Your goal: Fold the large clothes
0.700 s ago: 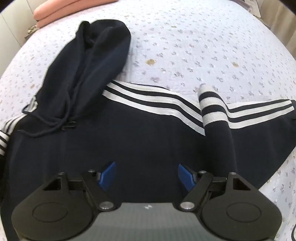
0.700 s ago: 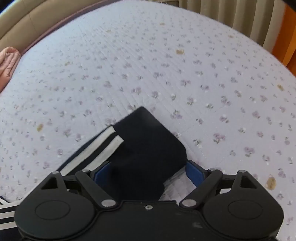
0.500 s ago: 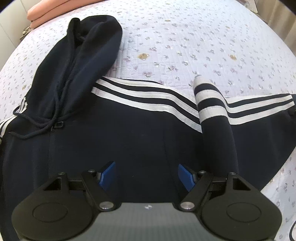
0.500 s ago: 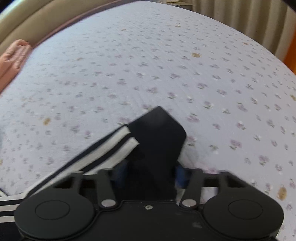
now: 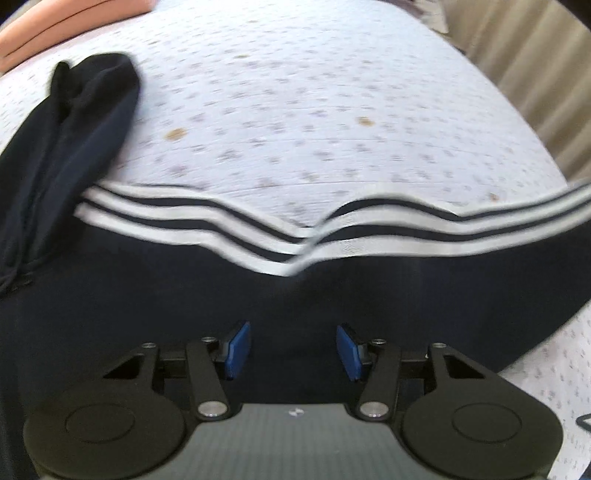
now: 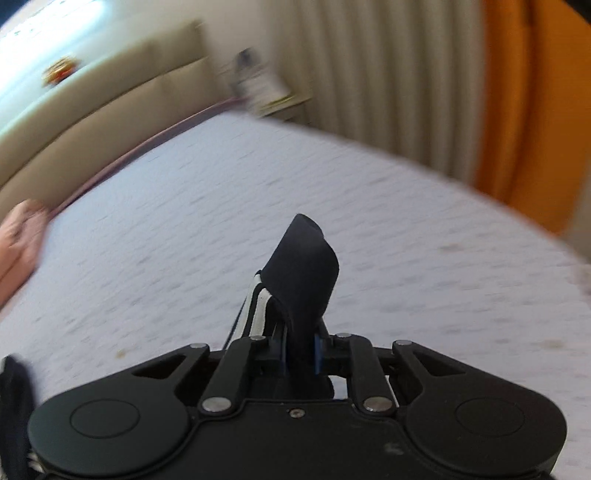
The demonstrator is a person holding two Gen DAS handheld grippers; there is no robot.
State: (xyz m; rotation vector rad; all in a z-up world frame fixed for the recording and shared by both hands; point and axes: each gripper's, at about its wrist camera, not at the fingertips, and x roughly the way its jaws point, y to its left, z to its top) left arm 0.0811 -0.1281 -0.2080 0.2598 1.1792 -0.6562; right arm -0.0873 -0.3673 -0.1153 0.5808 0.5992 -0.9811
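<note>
- Here the dark navy hoodie lies spread on the bed, near the camera of the left wrist, and it fills the near half of that view.
- Its hood lies flat to the far left, and white stripes run along the sleeve across the middle of the view.
- The cuff of this sleeve is in the right gripper; the jaws are closed tight on the dark cloth, and the cuff stands up above the bed.
- The left gripper points steeply down over the body of the hoodie; its blue pads stand about half apart and press on nothing.
- The bed has a pale lilac sheet with small flowers.
- A pink folded cloth lies at the far left edge of the bed.
- Behind the bed are a beige headboard, a beige curtain and an orange curtain; this view is blurred.
</note>
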